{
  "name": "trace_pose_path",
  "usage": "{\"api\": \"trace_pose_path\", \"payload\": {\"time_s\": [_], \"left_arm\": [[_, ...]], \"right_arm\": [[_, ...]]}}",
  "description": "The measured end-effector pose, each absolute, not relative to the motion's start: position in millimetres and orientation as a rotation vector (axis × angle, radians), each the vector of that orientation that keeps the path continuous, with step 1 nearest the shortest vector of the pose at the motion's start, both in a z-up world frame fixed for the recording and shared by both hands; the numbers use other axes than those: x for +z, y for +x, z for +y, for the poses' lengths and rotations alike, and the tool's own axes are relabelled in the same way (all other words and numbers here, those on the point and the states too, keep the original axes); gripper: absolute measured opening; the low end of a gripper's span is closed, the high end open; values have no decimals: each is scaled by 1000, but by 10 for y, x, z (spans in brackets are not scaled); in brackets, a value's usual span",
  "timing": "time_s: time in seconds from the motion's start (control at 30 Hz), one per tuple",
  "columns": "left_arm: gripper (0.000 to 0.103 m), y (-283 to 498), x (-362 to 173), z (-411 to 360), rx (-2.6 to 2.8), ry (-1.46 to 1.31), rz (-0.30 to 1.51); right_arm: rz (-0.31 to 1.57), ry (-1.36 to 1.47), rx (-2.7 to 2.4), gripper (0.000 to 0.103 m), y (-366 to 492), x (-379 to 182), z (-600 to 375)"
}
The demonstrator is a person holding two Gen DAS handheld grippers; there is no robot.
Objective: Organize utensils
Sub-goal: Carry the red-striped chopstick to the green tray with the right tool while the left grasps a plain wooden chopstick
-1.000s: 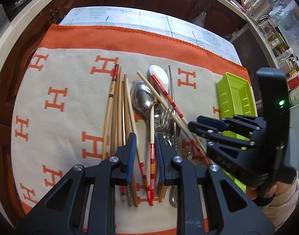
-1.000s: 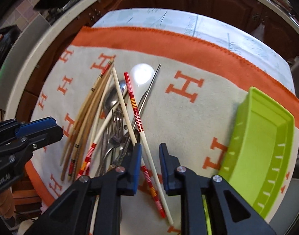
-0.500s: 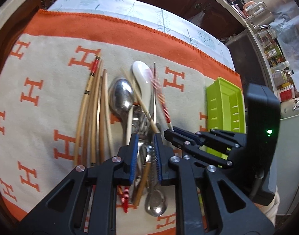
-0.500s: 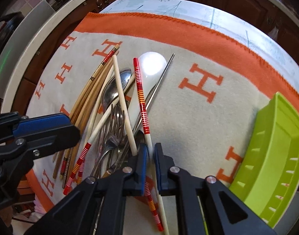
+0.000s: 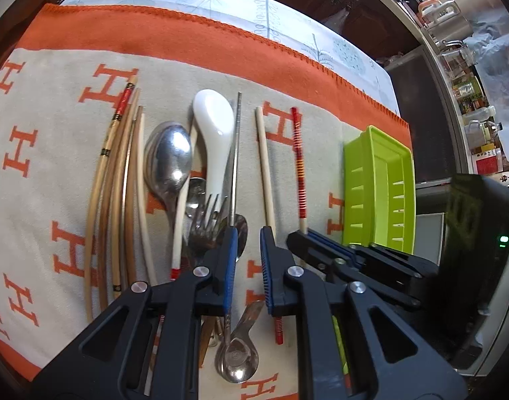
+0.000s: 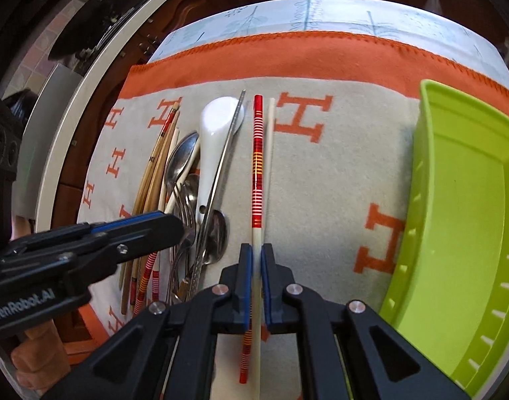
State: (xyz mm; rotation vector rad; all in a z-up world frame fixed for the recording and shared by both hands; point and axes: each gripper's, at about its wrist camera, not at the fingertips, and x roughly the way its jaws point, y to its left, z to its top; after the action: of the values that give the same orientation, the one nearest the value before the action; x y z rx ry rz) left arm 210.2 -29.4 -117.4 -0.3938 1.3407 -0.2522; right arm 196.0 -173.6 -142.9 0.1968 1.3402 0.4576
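A heap of utensils lies on the cream and orange cloth (image 5: 71, 200): wooden chopsticks (image 5: 121, 183), a steel spoon (image 5: 168, 160), a white ceramic spoon (image 5: 214, 133), forks (image 5: 206, 220) and a steel chopstick (image 5: 236, 153). My right gripper (image 6: 256, 256) is shut on a red-striped chopstick (image 6: 257, 153) and holds it raised; it shows in the left wrist view (image 5: 297, 153) too. A pale chopstick (image 6: 270, 153) lies just beside it. My left gripper (image 5: 248, 243) is open and empty above the spoon handles. The right gripper (image 5: 299, 233) is beside it.
A lime green slotted tray (image 6: 461, 220) sits on the cloth to the right, also in the left wrist view (image 5: 377, 186). A floral tablecloth (image 6: 354, 16) shows beyond the cloth's far edge. Dark wood cabinets stand behind. A counter with bottles (image 5: 477, 126) is at far right.
My right gripper has closed on the red-striped chopstick and lifted it out of the heap, turning it straight. The pale chopstick now lies apart to the right. My left gripper shifted right.
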Motion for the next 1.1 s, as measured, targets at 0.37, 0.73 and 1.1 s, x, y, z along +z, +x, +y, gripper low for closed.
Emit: {"api": "trace_pose_path", "payload": {"time_s": [0.37,0.73,1.1], "left_arm": [[12,2189,-1161,-627,-284,-305,1358],[12,2314,-1361,-1068,-248,-165,1423],[11,2296,-1567,-1620,-161,-4,1410]], "right_arm": [[1232,335,355,5,1692,-1041,-2115],[1191,411,249,5,1385,-949,-2522],[1178,394,162,5,1236,-1002,-2778]]}}
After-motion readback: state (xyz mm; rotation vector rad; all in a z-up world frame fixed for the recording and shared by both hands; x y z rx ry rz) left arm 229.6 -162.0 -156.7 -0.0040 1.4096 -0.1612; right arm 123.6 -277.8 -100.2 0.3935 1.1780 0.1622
